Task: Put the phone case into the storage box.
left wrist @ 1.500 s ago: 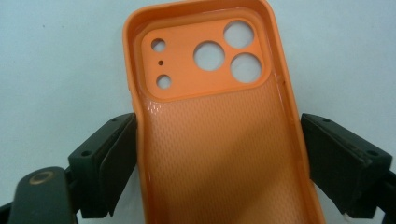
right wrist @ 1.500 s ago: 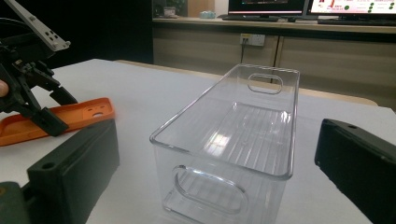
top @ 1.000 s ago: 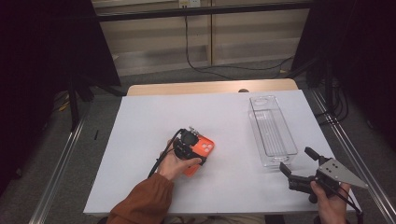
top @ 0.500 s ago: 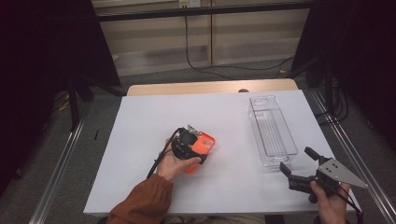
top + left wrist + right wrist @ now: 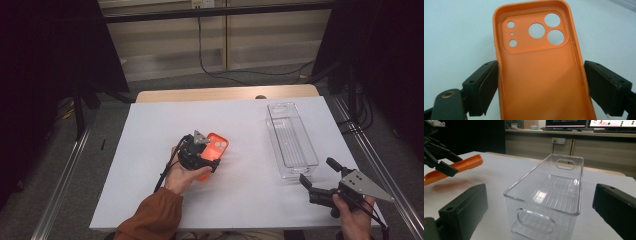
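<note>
Two Grippers, One Orange Case, One Clear Bin

Two tools are in play on the white bench [image 5: 140, 150]. One orange phone case [image 5: 216, 145] sits between the jaws of the left hand-held gripper [image 5: 200, 159], near the middle of the bench. In the left gripper view the case [image 5: 541, 75] fills the gap, inner side up, with five camera holes at its far end; the left pad touches its edge and the right stands just beside it, so the case looks clamped across its width. In the right gripper view the case [image 5: 454, 167] hangs tilted above the bench, with its shadow below.

One clear plastic bin [image 5: 291, 139] stands empty at the right side. The right hand-held gripper [image 5: 320, 181] waits just before its near end, jaws wide apart, holding nothing.

Compared with a second ago, the case has shifted slightly; the right hand-held gripper and bin have not moved.
</note>
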Demonstrator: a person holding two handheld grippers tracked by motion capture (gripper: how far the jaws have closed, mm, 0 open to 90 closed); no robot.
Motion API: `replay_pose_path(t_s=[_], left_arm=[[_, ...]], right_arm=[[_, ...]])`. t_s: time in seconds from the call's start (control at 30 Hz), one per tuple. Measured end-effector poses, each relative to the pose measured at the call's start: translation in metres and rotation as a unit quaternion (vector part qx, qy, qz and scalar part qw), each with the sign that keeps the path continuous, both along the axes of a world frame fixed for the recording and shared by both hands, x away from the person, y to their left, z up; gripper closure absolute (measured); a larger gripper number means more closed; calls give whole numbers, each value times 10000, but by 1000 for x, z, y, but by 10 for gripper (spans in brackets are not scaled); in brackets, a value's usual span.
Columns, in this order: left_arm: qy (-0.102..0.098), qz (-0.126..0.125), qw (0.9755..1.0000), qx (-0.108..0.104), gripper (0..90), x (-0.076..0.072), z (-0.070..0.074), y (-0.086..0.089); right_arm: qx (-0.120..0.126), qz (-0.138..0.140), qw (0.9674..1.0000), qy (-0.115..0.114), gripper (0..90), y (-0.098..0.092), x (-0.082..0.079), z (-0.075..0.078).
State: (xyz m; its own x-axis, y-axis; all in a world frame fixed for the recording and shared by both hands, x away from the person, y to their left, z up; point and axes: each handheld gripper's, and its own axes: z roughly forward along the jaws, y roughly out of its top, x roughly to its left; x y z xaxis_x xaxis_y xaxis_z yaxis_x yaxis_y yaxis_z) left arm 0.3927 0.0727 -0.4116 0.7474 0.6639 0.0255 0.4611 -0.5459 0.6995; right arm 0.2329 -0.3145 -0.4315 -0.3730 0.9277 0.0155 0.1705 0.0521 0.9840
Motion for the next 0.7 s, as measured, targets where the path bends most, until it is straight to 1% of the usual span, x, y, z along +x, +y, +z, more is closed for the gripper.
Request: replay_pose_path(t_s=[0.07,0.1,0.17,0.2,0.33,0.4,0.43,0.47,0.5,0.53,0.6,0.63,0.7], left_arm=[[-94,-4,9999,-89,150,-2,2,1],[-163,-10,9998,-82,150,-3,3,1],[-280,31,9995,-138,150,-5,4,2],[-292,74,9994,-140,150,-5,5,2],[-444,131,9987,-221,150,-7,6,5],[-531,168,9980,-304,150,-8,7,8],[-543,179,9977,-372,150,-9,8,9],[-570,161,9975,-388,150,-9,9,11],[-603,196,9970,-447,150,-11,9,12],[-659,198,9968,-418,150,-12,10,13],[-715,203,9959,-511,150,-15,12,14],[-770,191,9955,-510,150,-17,13,15],[-824,194,9948,-574,150,-20,15,18]], right_arm=[[0,-1,10000,0,0,0,0,0],[2,-2,10000,-2,0,0,0,0],[-1,-1,10000,0,0,0,0,0],[-15,-2,10000,-4,0,0,0,0],[-8,-58,10000,-1,0,-2,1,0],[-18,-44,10000,2,0,-1,1,0],[-16,-30,10000,-9,0,0,1,0],[-11,-29,10000,-7,0,0,1,0],[-5,-32,10000,3,0,0,1,0],[-18,-41,10000,-4,0,-1,1,0],[-16,-56,10000,-9,0,-1,2,0],[-24,-56,10000,-12,0,-1,2,0],[-7,-46,10000,-21,0,0,2,0]])
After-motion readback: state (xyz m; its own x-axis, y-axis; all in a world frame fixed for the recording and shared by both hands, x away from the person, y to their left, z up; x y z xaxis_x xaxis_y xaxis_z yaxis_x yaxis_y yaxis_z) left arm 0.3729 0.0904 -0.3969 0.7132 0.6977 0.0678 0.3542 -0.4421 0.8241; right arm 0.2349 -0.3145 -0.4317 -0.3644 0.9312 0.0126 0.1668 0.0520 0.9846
